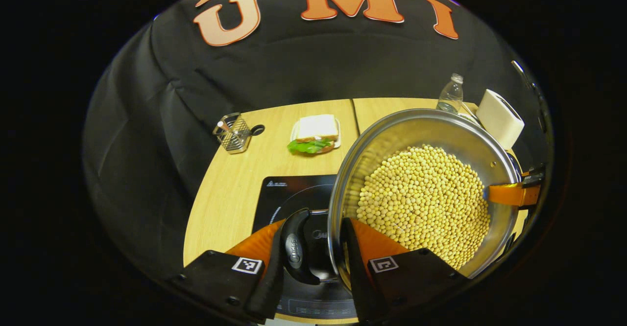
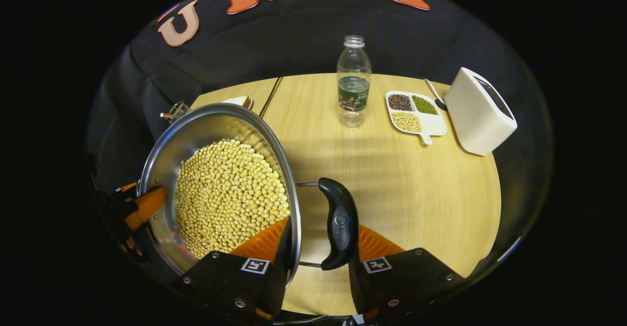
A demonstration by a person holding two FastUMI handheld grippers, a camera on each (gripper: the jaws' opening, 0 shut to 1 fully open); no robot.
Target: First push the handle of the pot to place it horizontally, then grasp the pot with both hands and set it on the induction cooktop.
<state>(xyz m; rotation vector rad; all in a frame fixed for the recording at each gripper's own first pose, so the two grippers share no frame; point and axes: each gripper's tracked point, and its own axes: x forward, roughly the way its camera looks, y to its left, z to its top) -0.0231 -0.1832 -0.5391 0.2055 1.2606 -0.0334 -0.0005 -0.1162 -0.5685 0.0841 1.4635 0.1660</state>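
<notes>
The steel pot (image 1: 426, 189), heaped with yellow soybeans (image 1: 426, 203), is held up between the two tools, above the wooden surface (image 1: 230, 189). In the left gripper view the left tool (image 1: 313, 255) is closed across the pot's near side: one finger lies outside the black side handle (image 1: 298, 247), the other inside the rim against the beans, so handle and wall are pinched between them. Under that handle sits the black induction cooktop (image 1: 289, 194), with the pot's bottom overlapping its right part. At the far rim of the pot the orange finger of the other tool (image 1: 509, 194) hooks over the edge.

In the right gripper view the right tool (image 2: 318, 252) grips the same way on the opposite side: one finger inside the pot's rim (image 2: 289, 203), the other outside the second black handle (image 2: 339, 228).

Beyond the cooktop lie a sandwich with lettuce on a small plate (image 1: 316, 134) and a wire rack (image 1: 232, 132). At the far right stand a clear water bottle (image 2: 353, 83), a divided dish of mixed beans (image 2: 415, 112) and a white toaster (image 2: 480, 113).
</notes>
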